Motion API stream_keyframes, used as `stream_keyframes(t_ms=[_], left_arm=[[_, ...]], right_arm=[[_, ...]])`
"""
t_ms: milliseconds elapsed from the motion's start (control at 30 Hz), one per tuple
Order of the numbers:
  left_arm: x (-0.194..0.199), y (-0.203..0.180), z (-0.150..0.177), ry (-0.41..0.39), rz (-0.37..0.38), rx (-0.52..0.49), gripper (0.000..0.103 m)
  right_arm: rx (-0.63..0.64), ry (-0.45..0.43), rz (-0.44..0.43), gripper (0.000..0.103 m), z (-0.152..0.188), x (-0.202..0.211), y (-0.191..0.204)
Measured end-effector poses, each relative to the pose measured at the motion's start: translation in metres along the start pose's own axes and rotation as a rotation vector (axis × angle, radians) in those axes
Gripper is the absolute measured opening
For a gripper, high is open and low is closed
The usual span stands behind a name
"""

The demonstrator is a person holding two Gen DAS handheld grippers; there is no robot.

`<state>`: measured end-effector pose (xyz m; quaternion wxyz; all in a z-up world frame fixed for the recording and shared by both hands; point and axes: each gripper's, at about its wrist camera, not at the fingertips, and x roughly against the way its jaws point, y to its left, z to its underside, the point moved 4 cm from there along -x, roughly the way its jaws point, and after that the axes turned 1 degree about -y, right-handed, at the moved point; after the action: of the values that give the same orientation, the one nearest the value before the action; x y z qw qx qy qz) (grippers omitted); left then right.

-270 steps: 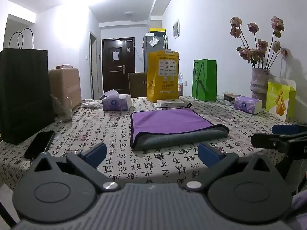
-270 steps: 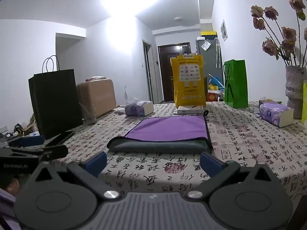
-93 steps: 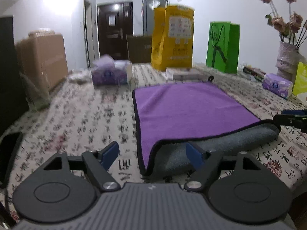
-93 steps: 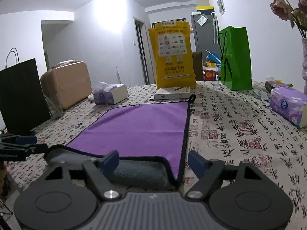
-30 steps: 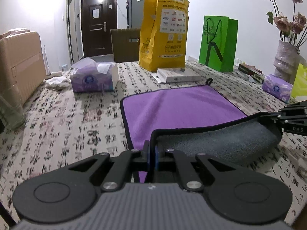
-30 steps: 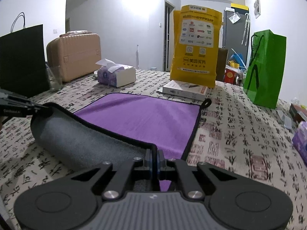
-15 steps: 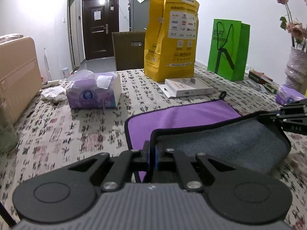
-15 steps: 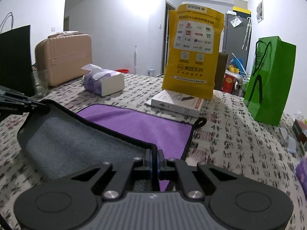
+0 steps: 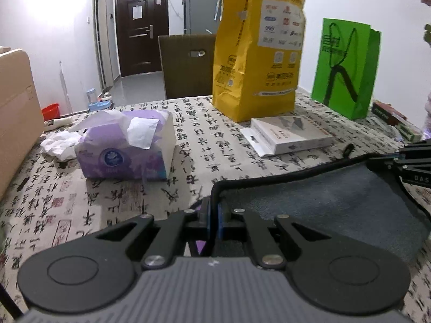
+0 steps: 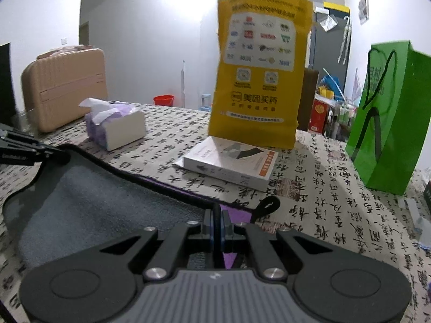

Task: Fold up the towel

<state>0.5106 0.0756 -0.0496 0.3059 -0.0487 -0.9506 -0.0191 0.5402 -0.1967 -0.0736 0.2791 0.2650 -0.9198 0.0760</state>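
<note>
The towel (image 9: 323, 199) is purple on one face and grey on the other, with black edging. Its grey side faces up, folded over toward the far edge so that almost no purple shows. My left gripper (image 9: 214, 215) is shut on its left front corner. My right gripper (image 10: 216, 223) is shut on the right corner, next to the towel's black hanging loop (image 10: 265, 208). The towel (image 10: 94, 204) stretches between the two grippers, held just above the table. The right gripper also shows in the left wrist view (image 9: 404, 165), the left gripper in the right wrist view (image 10: 27, 150).
Just beyond the towel lie a white flat box (image 9: 291, 134) and a purple tissue box (image 9: 126, 148). A yellow paper bag (image 9: 258, 48) and a green bag (image 9: 347, 70) stand behind them. A beige suitcase (image 10: 64, 88) stands at the far left. The tablecloth (image 9: 199, 140) has calligraphy print.
Both grippers have carried the towel's near edge forward over the purple face toward the far edge. The purple area has shrunk to almost nothing. Both stayed shut.
</note>
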Motion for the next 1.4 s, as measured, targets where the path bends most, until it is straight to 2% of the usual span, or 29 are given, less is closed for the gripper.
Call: stream_keyframes(t_ms=[300,367,400,433,467,500,567,633,667,733,800,1067,1400], left_arm=[[-0.043,0.016,-0.001,0.071,0.018,0.044,0.006],[-0.047,0.018,0.002,0.090,0.009,0.046,0.010],[-0.047,0.019,0.003,0.093,0.006,0.044,0.019],[-0.046,0.019,0.004,0.094,0.010,0.040,0.034],[-0.044,0.019,0.005,0.096,0.017,0.039,0.043],[-0.042,0.020,0.005,0.099,0.031,0.039,0.056],[-0.038,0.020,0.005,0.097,0.053,0.044,0.064],[-0.033,0.019,0.004,0.085,0.059,0.045,0.080],[-0.030,0.019,0.003,0.078,0.063,0.051,0.084],[-0.024,0.019,0.001,0.054,0.076,0.067,0.101],[-0.016,0.019,-0.002,0.006,0.075,0.082,0.103],[0.006,0.015,-0.002,-0.026,0.047,0.087,0.103],[0.037,0.014,0.004,-0.030,0.002,0.104,0.103]], right_arm=[[-0.031,0.044,0.000,0.005,-0.007,-0.044,-0.015],[-0.042,0.059,0.012,0.008,-0.005,-0.052,-0.017],[-0.051,0.067,0.033,0.017,-0.003,-0.054,-0.019],[-0.058,0.069,0.046,0.024,-0.002,-0.055,-0.021],[-0.073,0.067,0.058,0.027,-0.002,-0.054,-0.023],[-0.083,0.064,0.060,0.031,-0.002,-0.053,-0.025],[-0.102,0.058,0.068,0.036,-0.002,-0.050,-0.030],[-0.111,0.057,0.080,0.045,-0.003,-0.047,-0.033],[-0.116,0.052,0.083,0.050,-0.004,-0.045,-0.034],[-0.136,0.038,0.100,0.083,-0.006,-0.039,-0.036],[-0.158,0.015,0.124,0.096,-0.006,-0.032,-0.039],[-0.193,-0.004,0.151,0.100,-0.006,-0.007,-0.037],[-0.157,-0.031,0.162,0.103,-0.009,0.028,-0.006]])
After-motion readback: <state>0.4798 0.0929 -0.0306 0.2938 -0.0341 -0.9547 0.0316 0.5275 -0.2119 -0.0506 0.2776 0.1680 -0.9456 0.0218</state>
